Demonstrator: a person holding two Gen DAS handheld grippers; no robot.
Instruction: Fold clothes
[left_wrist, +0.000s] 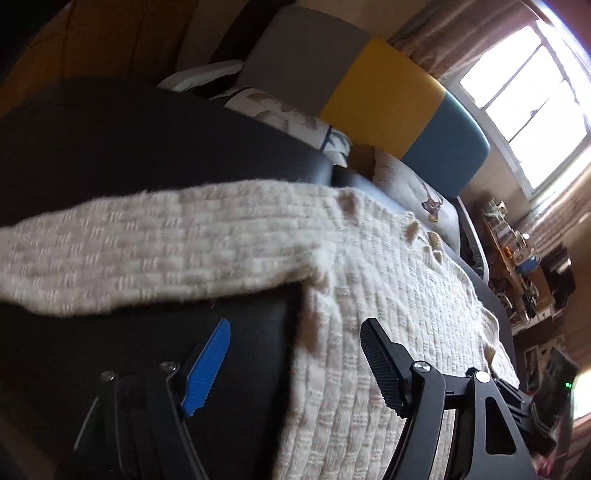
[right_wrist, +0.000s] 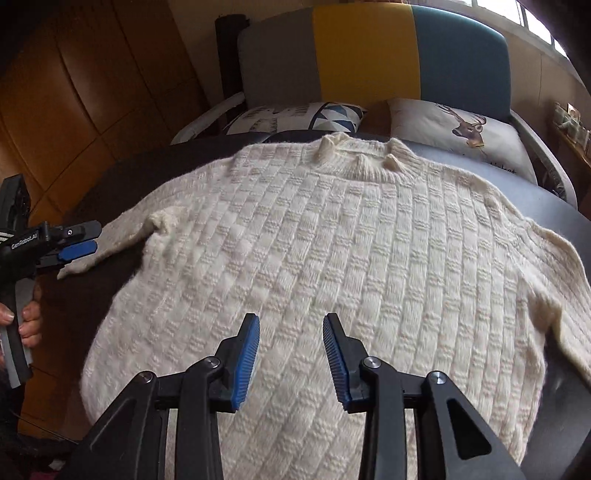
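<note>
A cream knitted sweater (right_wrist: 332, 258) lies flat, front up, on a dark surface (right_wrist: 554, 229), its collar toward the far cushions. My right gripper (right_wrist: 291, 354) hovers open over the lower middle of the sweater, nothing between its blue pads. The left sleeve (right_wrist: 122, 236) stretches out to the left. My left gripper (right_wrist: 79, 240), held by a hand (right_wrist: 26, 317), sits at that sleeve's end. In the left wrist view the left gripper (left_wrist: 295, 365) stands wide open at the sweater's side edge (left_wrist: 369, 295), and the sleeve (left_wrist: 129, 251) crosses just beyond its fingertips.
Two printed cushions (right_wrist: 303, 118) (right_wrist: 461, 129) lean against a grey, yellow and teal backrest (right_wrist: 365, 55) behind the sweater. Wooden cupboard doors (right_wrist: 92, 92) stand to the left. A bright window (left_wrist: 528, 110) and a cluttered shelf (left_wrist: 517, 251) are on the right.
</note>
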